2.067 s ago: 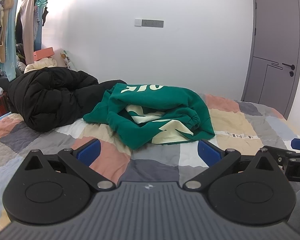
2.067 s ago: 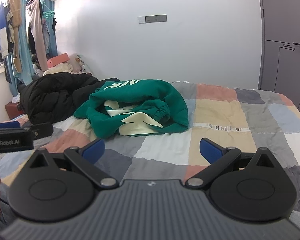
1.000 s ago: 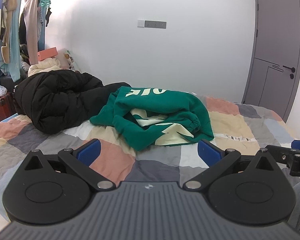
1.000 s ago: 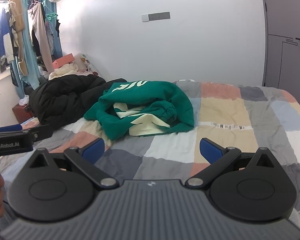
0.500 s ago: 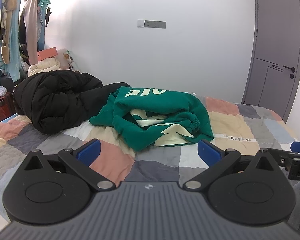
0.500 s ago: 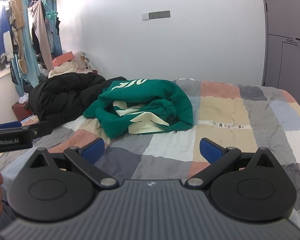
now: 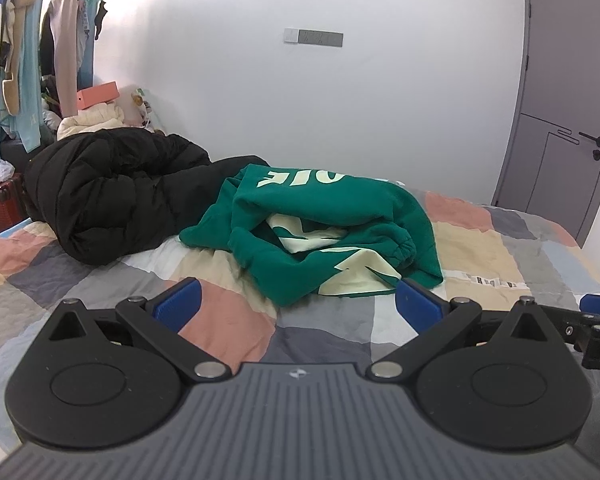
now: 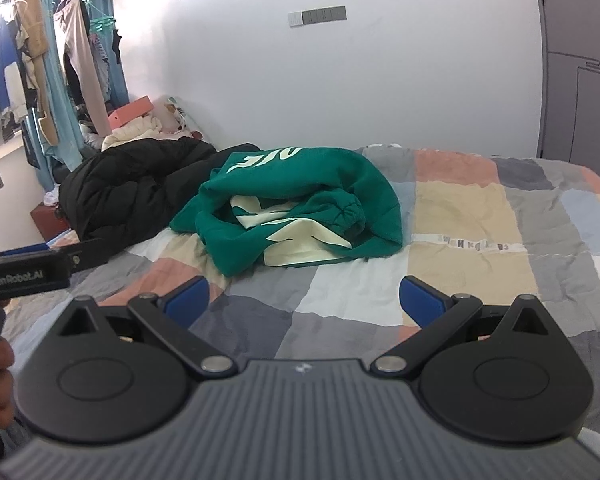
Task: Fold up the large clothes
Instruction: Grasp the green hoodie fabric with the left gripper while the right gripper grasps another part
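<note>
Although both grippers have been carried a little nearer the bed over the last two seconds, nothing has been grasped, so the fold is judged not yet begun. The left gripper point(image 7: 296, 306) is held with its jaws spread wide and empty, and the right gripper point(image 8: 304, 298) likewise. Ahead of both, apart from the blue fingertips point(image 7: 178, 304), the green sweatshirt point(image 7: 320, 236) is seen crumpled in a heap on the patchwork quilt point(image 8: 460, 216), unchanged in shape. It lies slightly right of the left gripper's centre and slightly left of the right's. Beyond and to the left, a black puffer jacket point(image 7: 116, 196) is bundled, touching the sweatshirt's far edge.
</note>
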